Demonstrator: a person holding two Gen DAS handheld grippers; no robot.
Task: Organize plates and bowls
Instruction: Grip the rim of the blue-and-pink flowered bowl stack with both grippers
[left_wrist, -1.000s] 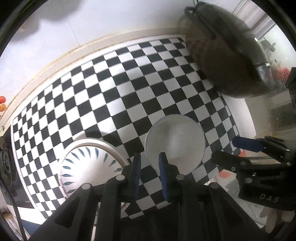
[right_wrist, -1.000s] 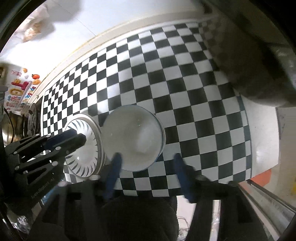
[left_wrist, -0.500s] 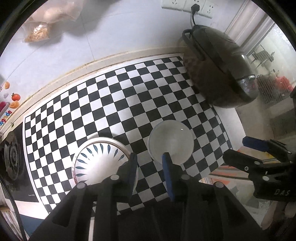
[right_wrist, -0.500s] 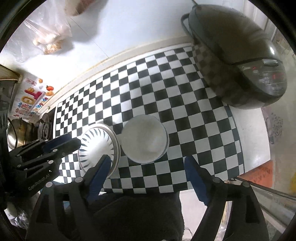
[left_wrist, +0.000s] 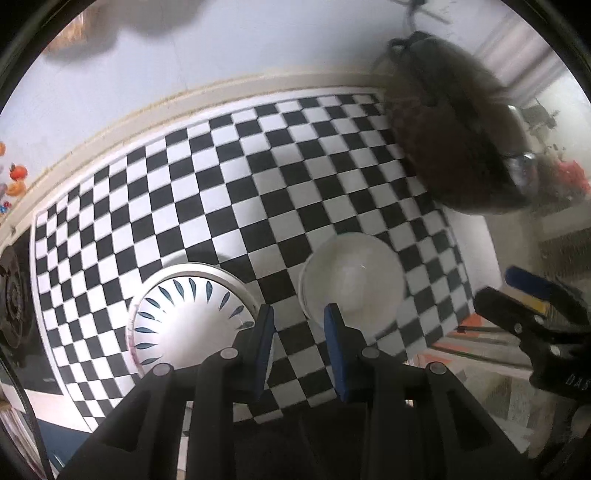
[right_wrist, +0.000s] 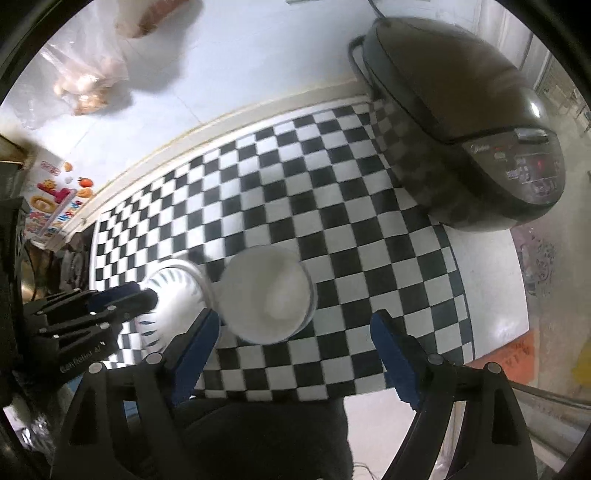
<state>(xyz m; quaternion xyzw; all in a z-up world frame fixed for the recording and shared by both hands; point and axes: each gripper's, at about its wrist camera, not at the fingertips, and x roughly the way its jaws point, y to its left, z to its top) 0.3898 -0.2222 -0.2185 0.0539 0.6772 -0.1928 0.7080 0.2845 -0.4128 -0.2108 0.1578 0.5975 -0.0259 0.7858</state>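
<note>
scene: white bowl (right_wrist: 267, 293) and patterned plate (left_wrist: 188, 317) side by side on the checkered table (right_wrist: 332, 206) | left tool (left_wrist: 299, 345): narrow gap, empty | right tool (right_wrist: 295, 354): wide apart, empty, above bowl | advice: straddle one rim squarely before closing, lift level, avoid the rice cooker (right_wrist: 461, 129)

Glossy white bowl (right_wrist: 266, 293), checkered mat (right_wrist: 332, 206)

A plain white bowl (left_wrist: 351, 280) sits upright on the black-and-white checkered tabletop (left_wrist: 229, 177). Just beside it lies a white plate (left_wrist: 188, 317) ringed with dark blue leaf-shaped strokes. In the right wrist view their rims look touching or overlapping.
</note>
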